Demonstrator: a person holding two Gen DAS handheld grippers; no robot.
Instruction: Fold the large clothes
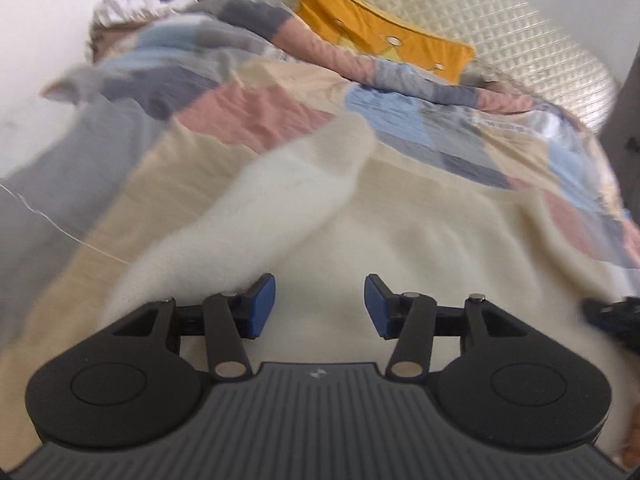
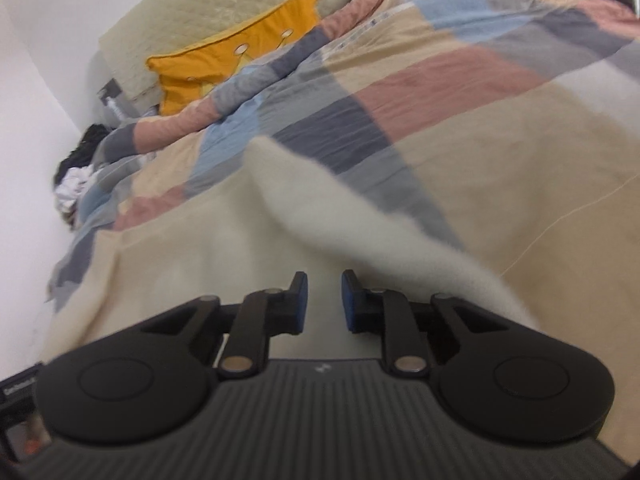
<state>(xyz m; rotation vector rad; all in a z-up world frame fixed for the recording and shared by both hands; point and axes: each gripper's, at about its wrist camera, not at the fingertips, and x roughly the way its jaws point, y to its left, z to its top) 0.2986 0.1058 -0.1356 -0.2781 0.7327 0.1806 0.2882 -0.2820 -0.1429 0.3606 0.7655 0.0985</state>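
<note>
A large cream fleecy garment lies spread over the bed, with one sleeve folded up across it toward the quilt. My left gripper hovers just above the garment's near part. It is open, its blue pads wide apart with nothing between them. In the right wrist view the same garment fills the near bed, and its sleeve runs from the middle down to the right. My right gripper is low over the fabric. A narrow gap remains between its pads and no cloth is pinched there.
A patchwork quilt in pink, blue, grey and beige covers the bed. A yellow cushion leans on the cream quilted headboard. A pile of dark and white clothes sits by the white wall. A dark object shows at the right edge.
</note>
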